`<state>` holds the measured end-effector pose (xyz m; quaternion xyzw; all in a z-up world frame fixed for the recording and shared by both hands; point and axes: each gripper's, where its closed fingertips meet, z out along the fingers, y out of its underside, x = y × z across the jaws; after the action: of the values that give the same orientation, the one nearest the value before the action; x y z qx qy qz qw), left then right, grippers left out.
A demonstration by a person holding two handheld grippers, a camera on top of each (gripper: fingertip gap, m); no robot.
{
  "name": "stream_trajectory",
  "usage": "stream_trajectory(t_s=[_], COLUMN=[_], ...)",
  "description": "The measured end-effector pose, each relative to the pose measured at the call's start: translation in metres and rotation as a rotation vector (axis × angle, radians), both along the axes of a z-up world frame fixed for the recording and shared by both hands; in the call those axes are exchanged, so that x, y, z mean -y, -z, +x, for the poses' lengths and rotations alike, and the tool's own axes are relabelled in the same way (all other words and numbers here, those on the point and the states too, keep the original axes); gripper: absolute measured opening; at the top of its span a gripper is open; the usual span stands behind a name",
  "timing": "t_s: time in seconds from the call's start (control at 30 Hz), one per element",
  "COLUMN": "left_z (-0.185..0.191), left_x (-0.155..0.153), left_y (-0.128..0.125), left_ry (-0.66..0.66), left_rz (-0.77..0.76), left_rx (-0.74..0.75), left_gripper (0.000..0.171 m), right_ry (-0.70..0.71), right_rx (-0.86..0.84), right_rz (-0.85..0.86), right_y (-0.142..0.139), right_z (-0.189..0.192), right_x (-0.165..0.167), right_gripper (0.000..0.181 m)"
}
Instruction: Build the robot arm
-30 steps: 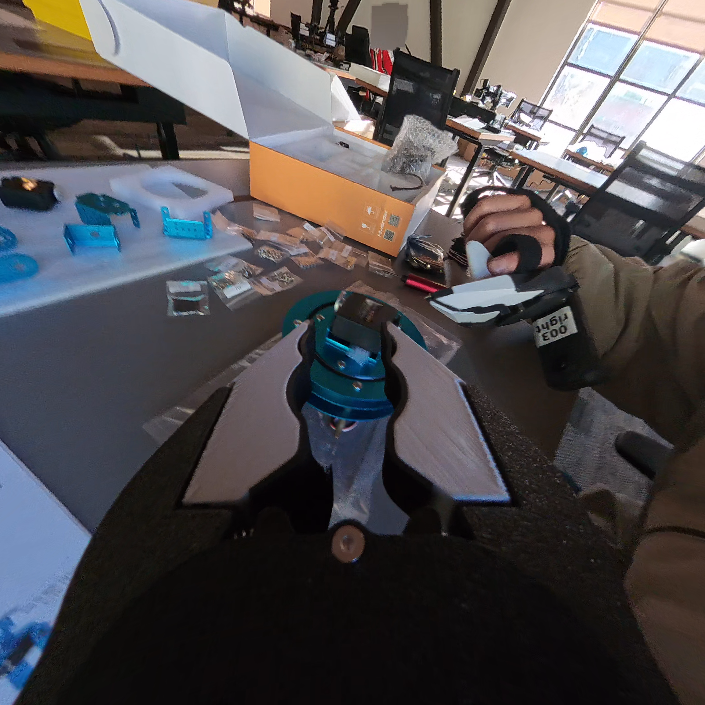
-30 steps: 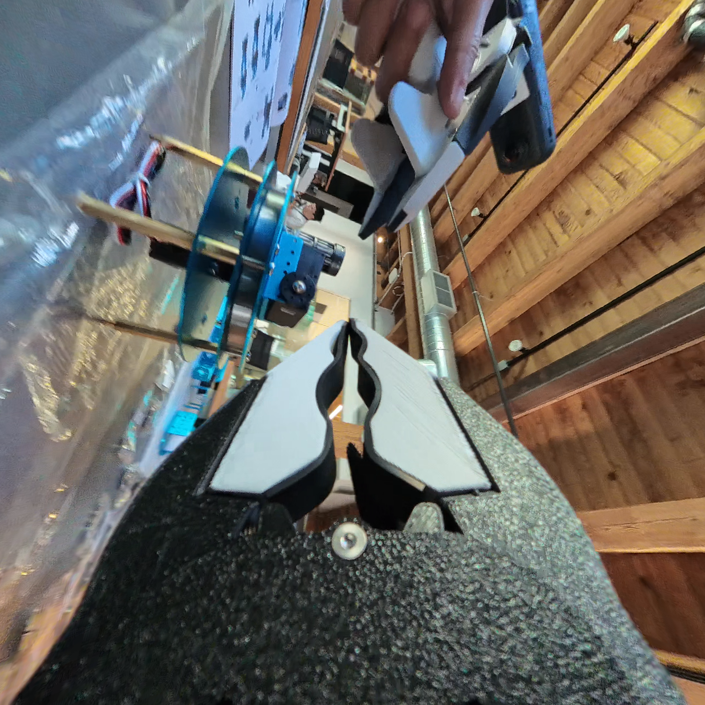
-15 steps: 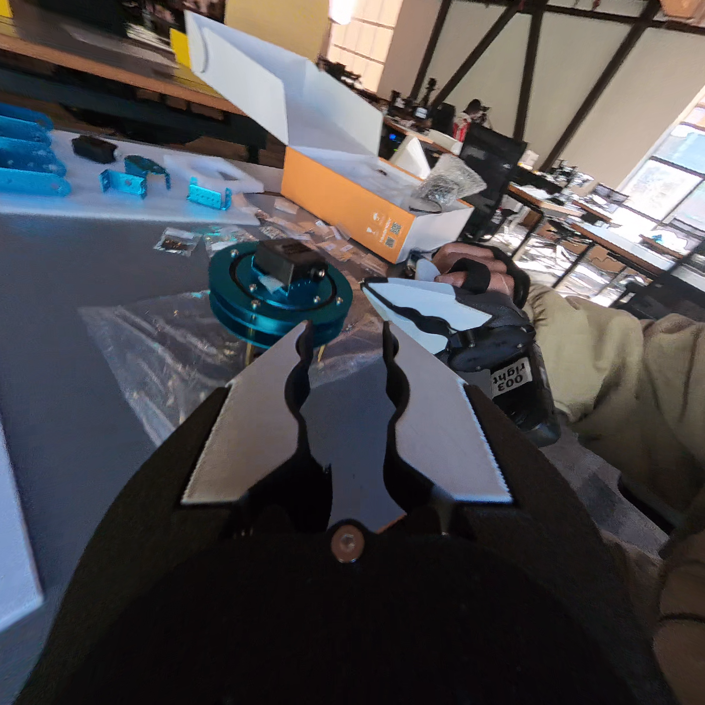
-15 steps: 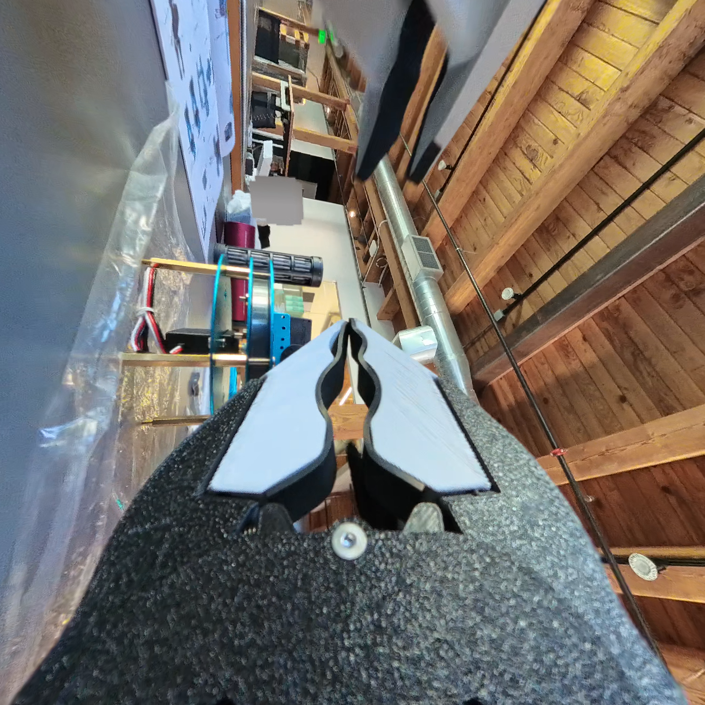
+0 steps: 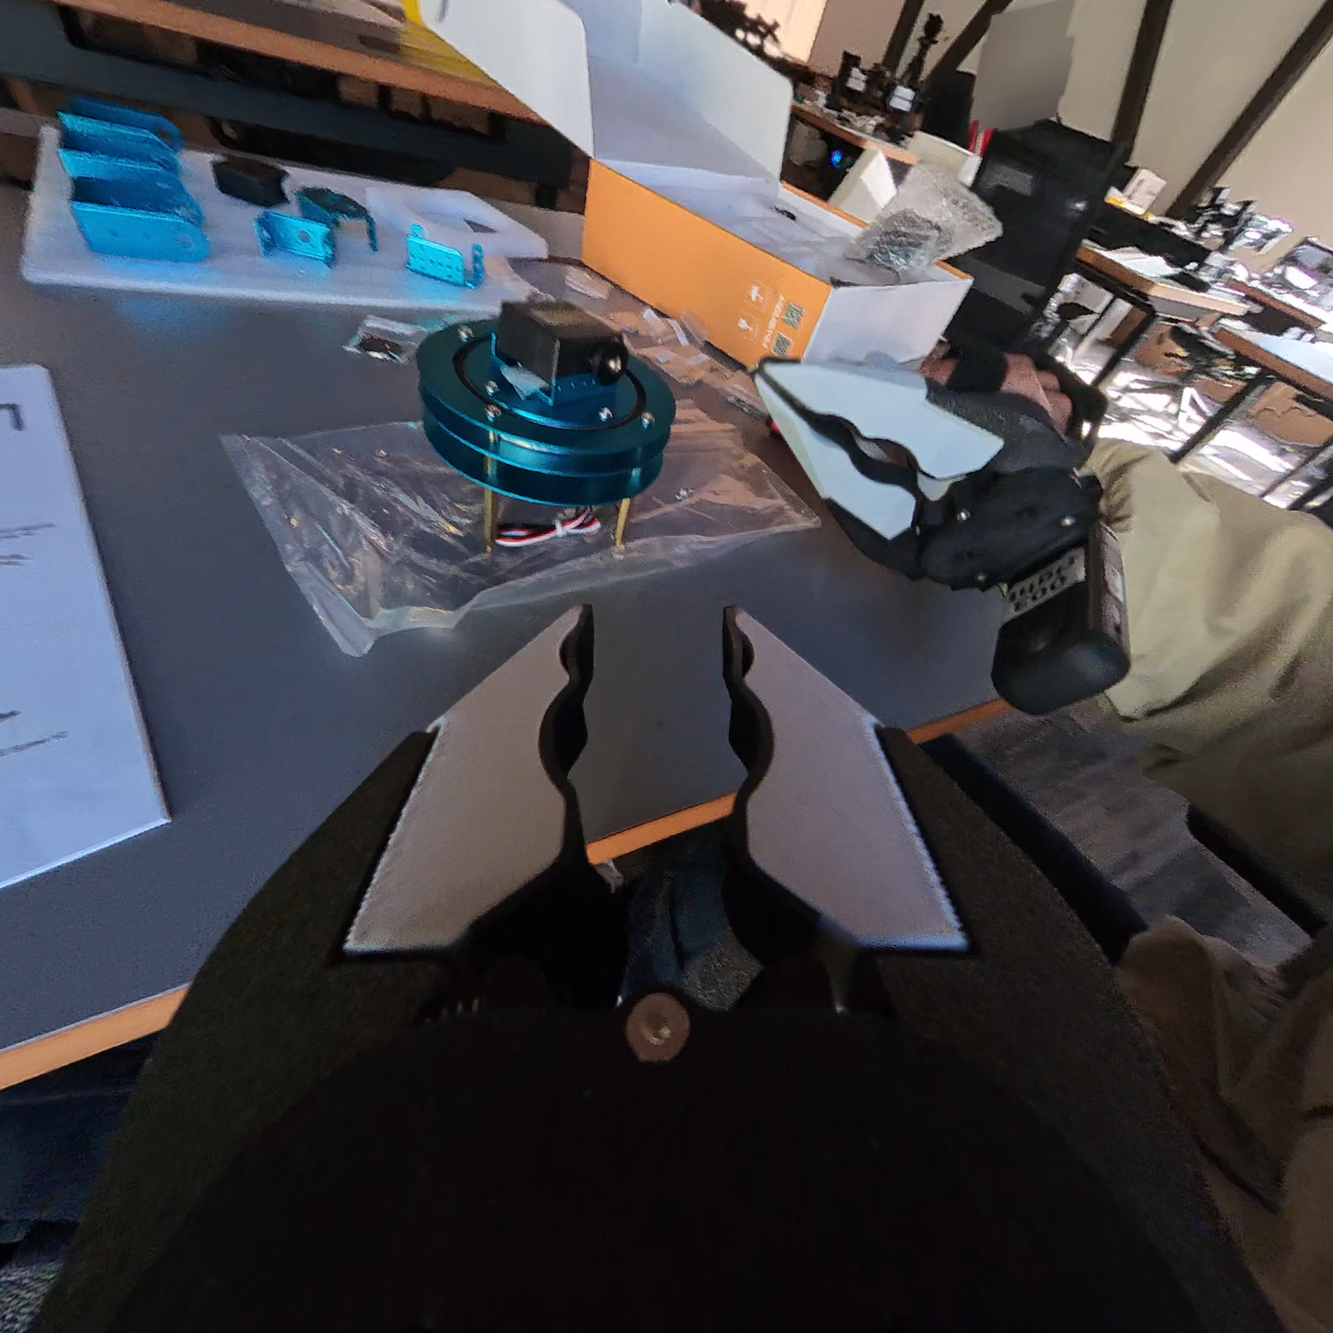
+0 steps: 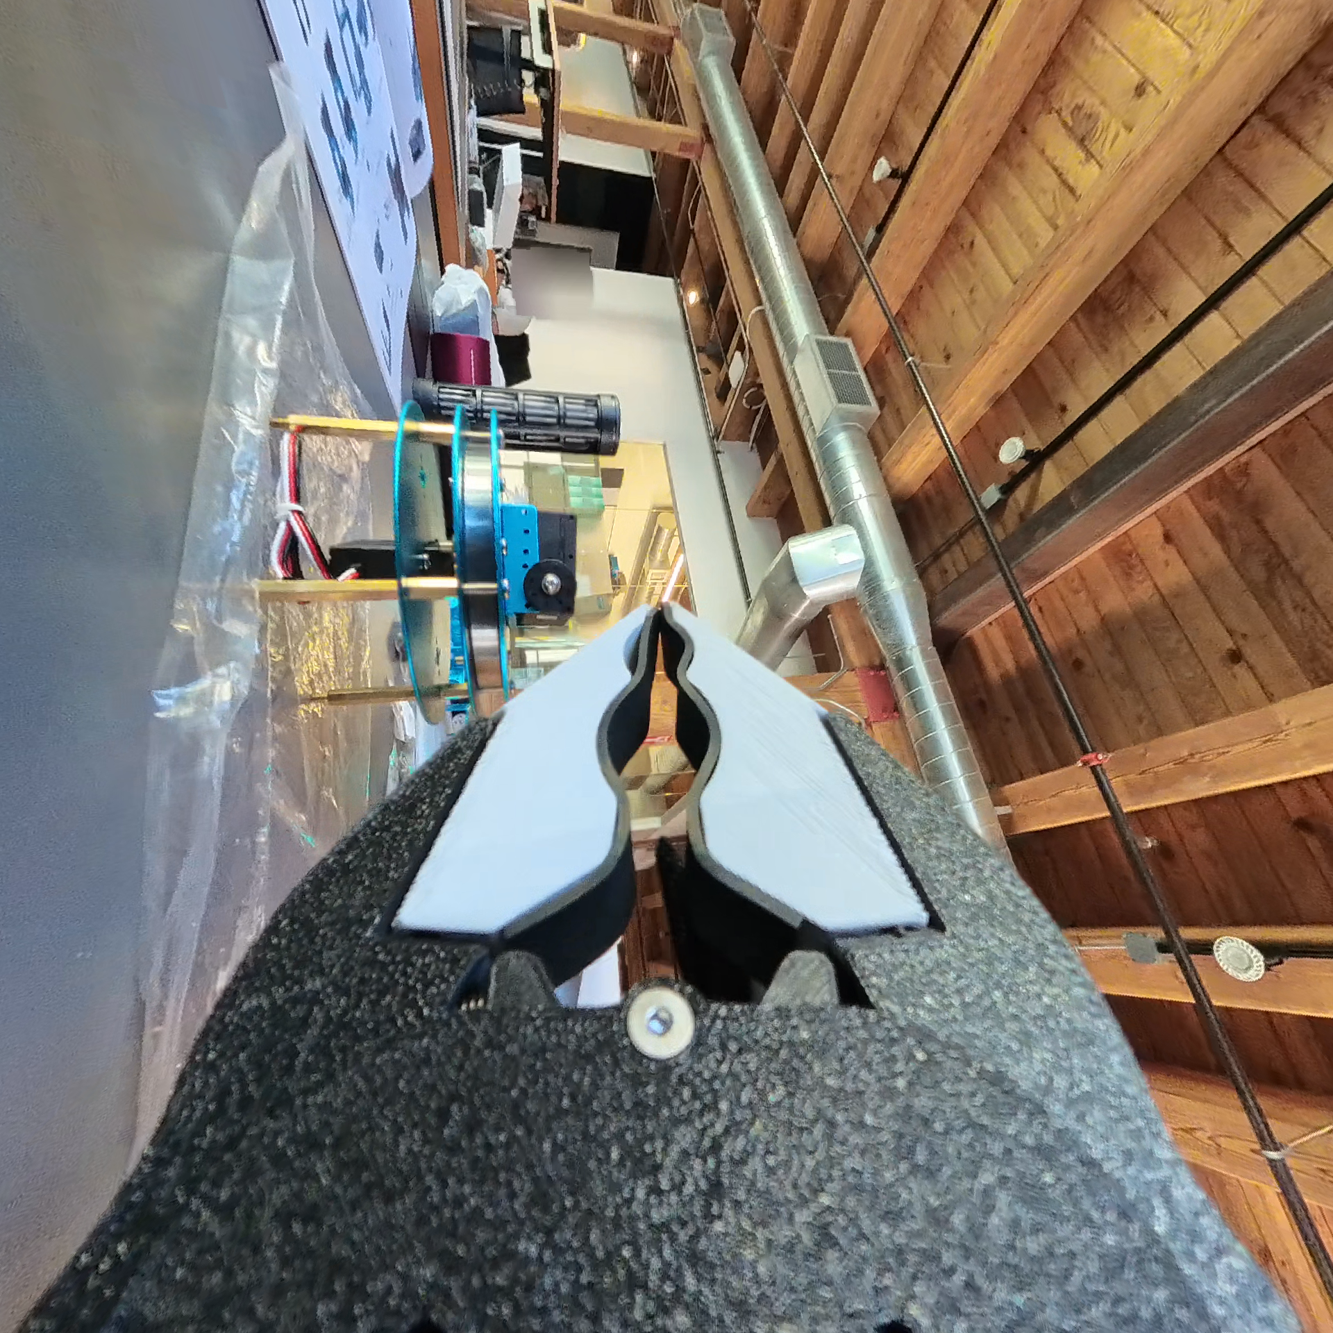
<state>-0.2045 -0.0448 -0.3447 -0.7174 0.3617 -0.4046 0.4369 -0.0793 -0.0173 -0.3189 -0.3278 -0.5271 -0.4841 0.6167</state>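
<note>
A round blue metal base (image 5: 544, 433) with a black servo on top stands on brass legs on a clear plastic bag (image 5: 498, 534) on the grey table (image 5: 238, 692). My left gripper (image 5: 656, 620) is open and empty, drawn back near the table's front edge, apart from the base. My right gripper (image 5: 764, 375) shows to the right of the base, turned on its side and shut. In the right wrist view, rolled sideways, the right gripper (image 6: 658, 612) is shut and empty, with the base (image 6: 462, 570) just beyond its tips.
An open orange and white box (image 5: 721, 238) stands behind the base. Blue brackets (image 5: 137, 195) lie on a white sheet at the back left. Small parts bags (image 5: 382, 342) lie scattered near the box. A white printed sheet (image 5: 58, 649) lies at the left. Office desks and chairs stand beyond. About 15 cm separates my left fingertips from my right.
My left gripper let go of the blue base and drew back toward the table's front edge, jaws open. The base now stands on the bag. The right gripper stayed shut beside it.
</note>
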Motion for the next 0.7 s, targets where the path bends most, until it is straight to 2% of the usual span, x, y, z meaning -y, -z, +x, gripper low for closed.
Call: stream_trajectory(t_s=[0.23, 0.43, 0.57, 0.7], left_z=[0.007, 0.021, 0.034, 0.037], left_x=[-0.013, -0.046, -0.044, -0.028], left_y=[0.015, -0.002, 0.001, 0.005], left_ry=[0.097, 0.121, 0.165, 0.192], left_rz=[-0.076, 0.052, -0.006, -0.027], left_rx=[0.073, -0.003, 0.017, 0.015], left_gripper=[0.035, 0.035, 0.035, 0.035], right_ry=[0.024, 0.026, 0.042, 0.021], right_rx=[-0.03, -0.015, 0.008, 0.011], right_rz=[-0.059, -0.08, -0.067, -0.086], right_y=[0.007, 0.014, 0.015, 0.02], right_z=[0.006, 0.008, 0.01, 0.005], right_x=[-0.01, -0.01, -0.011, -0.009], right_gripper=[0.0, 0.0, 0.0, 0.0])
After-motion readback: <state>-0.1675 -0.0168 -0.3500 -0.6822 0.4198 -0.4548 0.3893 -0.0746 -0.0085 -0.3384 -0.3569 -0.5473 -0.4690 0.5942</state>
